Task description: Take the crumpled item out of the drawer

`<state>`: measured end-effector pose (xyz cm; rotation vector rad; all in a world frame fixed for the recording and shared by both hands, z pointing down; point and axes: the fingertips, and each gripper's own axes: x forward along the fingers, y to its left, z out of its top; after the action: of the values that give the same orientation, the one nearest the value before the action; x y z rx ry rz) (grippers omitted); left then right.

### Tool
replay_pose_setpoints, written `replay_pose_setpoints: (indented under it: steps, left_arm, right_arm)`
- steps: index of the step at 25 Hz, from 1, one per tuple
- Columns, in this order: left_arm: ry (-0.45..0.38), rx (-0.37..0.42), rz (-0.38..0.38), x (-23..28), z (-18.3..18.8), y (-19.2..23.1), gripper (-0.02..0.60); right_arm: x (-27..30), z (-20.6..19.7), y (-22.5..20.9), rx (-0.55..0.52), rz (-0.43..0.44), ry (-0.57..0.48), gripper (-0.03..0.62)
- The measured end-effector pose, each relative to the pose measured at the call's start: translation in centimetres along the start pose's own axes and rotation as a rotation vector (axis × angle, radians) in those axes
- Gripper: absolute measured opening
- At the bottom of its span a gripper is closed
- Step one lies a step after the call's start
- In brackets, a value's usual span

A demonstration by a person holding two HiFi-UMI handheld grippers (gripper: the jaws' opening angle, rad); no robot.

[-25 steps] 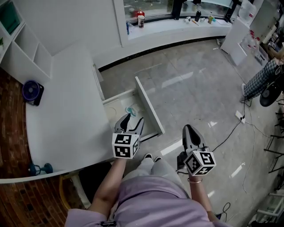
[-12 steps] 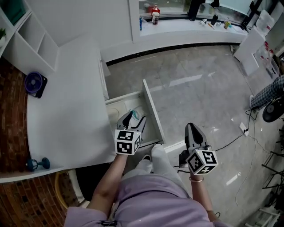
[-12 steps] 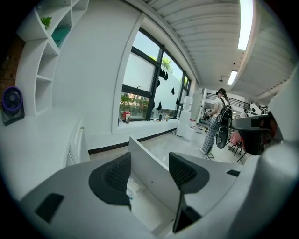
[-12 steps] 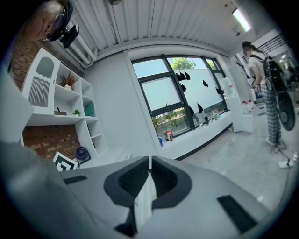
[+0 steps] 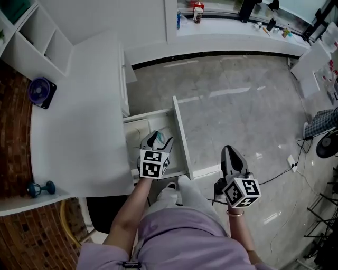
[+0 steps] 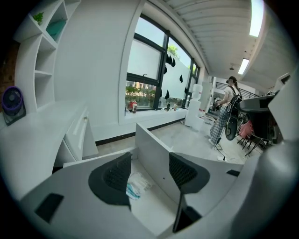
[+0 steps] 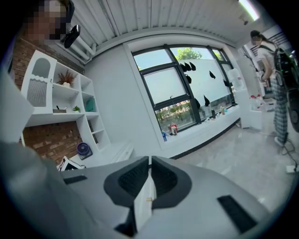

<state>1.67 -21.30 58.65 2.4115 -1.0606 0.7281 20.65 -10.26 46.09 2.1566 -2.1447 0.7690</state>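
Observation:
The white drawer [image 5: 181, 138] stands pulled out from under the desk. A crumpled white item with teal marks [image 6: 136, 184] lies on the drawer floor, near the front panel [image 6: 152, 156]. My left gripper [image 5: 160, 138] hovers over the drawer's inside, open, with the crumpled item below and ahead of its jaws [image 6: 149, 161] and untouched by them. In the head view the gripper hides most of the item. My right gripper [image 5: 230, 154] hangs over the floor to the right of the drawer, shut on nothing [image 7: 149, 164].
A white desk top [image 5: 79, 121] lies left of the drawer, with a blue fan [image 5: 39, 90] and a small blue dumbbell [image 5: 39, 188] on it. Bottles [image 5: 198, 11] stand on the window ledge. A cable [image 5: 274, 171] crosses the floor at right. A person [image 6: 227, 109] stands far off.
My left gripper has moved forward and down into the drawer, over the crumpled item. The head view has shifted toward the desk. The right gripper keeps its place, shut.

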Motion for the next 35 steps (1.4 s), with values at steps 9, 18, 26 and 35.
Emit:
replay_pose_setpoints:
  steps: [9, 18, 26, 35]
  left_arm:
    - [0.105, 0.006, 0.056, 4.5, -3.2, 1.7, 0.252]
    - [0.238, 0.029, 0.09, 8.8, -6.7, 3.2, 0.265]
    - [0.383, 0.032, 0.097, 11.6, -10.0, 3.9, 0.28]
    - [0.498, 0.107, 0.112, 14.2, -11.4, 3.9, 0.282]
  right_arm:
    - [2.2, -1.4, -1.7, 0.019, 0.017, 0.07, 0.011]
    - [3.1, -2.1, -3.6, 0.019, -0.004, 0.116, 0.011]
    - [3.7, -2.9, -4.9, 0.022, -0.026, 0.153, 0.011]
    - [4.3, -3.7, -5.6, 0.032, -0.034, 0.18, 0.011]
